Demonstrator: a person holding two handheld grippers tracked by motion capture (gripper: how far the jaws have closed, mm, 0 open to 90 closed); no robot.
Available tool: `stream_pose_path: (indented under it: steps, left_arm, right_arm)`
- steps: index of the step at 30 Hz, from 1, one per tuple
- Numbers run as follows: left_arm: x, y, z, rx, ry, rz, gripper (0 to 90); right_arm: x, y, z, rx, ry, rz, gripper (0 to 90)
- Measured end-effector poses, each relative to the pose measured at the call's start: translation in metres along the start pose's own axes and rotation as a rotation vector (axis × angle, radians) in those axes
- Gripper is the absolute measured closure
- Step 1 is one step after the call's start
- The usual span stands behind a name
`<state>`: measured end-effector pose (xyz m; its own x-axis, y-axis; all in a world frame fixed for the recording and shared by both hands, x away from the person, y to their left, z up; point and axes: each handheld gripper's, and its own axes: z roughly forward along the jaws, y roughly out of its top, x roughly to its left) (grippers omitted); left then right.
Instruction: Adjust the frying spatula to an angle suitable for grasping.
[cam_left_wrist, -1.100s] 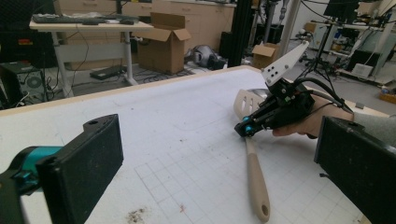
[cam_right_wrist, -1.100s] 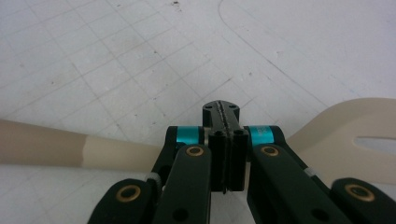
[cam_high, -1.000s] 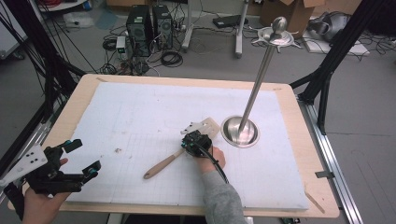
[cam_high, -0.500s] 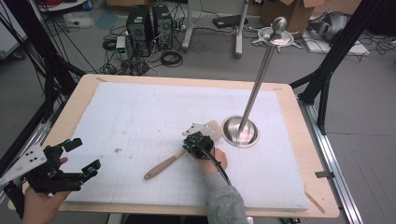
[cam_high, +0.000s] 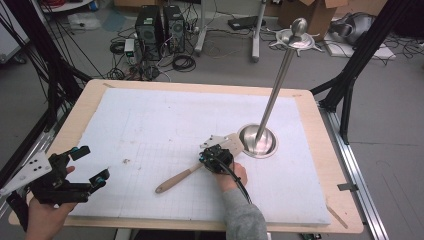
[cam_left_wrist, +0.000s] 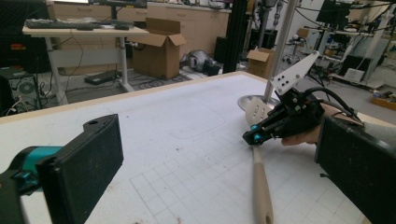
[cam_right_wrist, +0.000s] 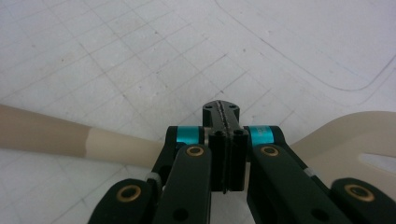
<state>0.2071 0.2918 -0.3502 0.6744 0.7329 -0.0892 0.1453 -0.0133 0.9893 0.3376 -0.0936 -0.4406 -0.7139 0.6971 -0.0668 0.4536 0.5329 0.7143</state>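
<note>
A beige spatula (cam_high: 176, 180) lies flat on the white gridded mat (cam_high: 150, 120), handle toward the near left and slotted blade (cam_high: 234, 143) toward the metal stand. My right gripper (cam_high: 210, 156) is low over the spatula's neck with its jaws pressed together and nothing between them. In the right gripper view the shut tips (cam_right_wrist: 222, 110) sit just past the spatula (cam_right_wrist: 112, 144), which runs crosswise under them. The left gripper view shows that gripper (cam_left_wrist: 252, 137) over the spatula (cam_left_wrist: 261, 186). My left gripper (cam_high: 92, 163) hovers at the mat's near left corner, wide open and holding nothing.
A tall metal stand (cam_high: 274, 95) rises from a round base (cam_high: 258, 140) right of the blade, its base (cam_left_wrist: 247, 100) close to the right gripper. Beyond the table's wooden rim (cam_high: 200, 88) lie computers, cables and boxes on the floor.
The right gripper has edged slightly toward the near side over the spatula. The spatula, the stand and the left gripper have kept still.
</note>
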Motion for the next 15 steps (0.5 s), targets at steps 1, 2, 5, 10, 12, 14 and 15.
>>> stream_pose_path:
  steps: [1, 2, 5, 10, 12, 14, 15]
  left_arm:
    - [0.000, 0.000, 0.001, 0.000, -0.001, 0.001, 1.8]
    - [0.000, 0.000, 0.001, 0.002, -0.003, 0.003, 1.7]
    - [0.000, 0.000, 0.004, 0.002, -0.009, 0.003, 1.7]
    - [0.000, 0.001, 0.009, 0.005, -0.018, 0.003, 1.7]
    - [0.000, 0.001, 0.010, 0.003, -0.021, 0.003, 1.7]
    - [0.000, 0.001, 0.011, 0.001, -0.023, 0.001, 1.7]
    - [0.000, 0.002, 0.011, 0.002, -0.025, 0.002, 1.8]
  right_arm:
    - [0.000, -0.001, -0.001, -0.001, 0.001, 0.002, 90.0]
    - [0.000, -0.002, -0.002, -0.001, 0.003, 0.005, 90.0]
    - [-0.001, -0.006, -0.005, -0.008, 0.007, 0.010, 90.0]
    - [-0.001, -0.013, -0.011, -0.015, 0.009, 0.018, 90.0]
    - [0.001, -0.015, -0.014, -0.015, 0.005, 0.020, 90.0]
    - [0.001, -0.017, -0.016, -0.017, 0.006, 0.016, 90.0]
    - [0.001, -0.019, -0.017, -0.019, 0.008, 0.016, 90.0]
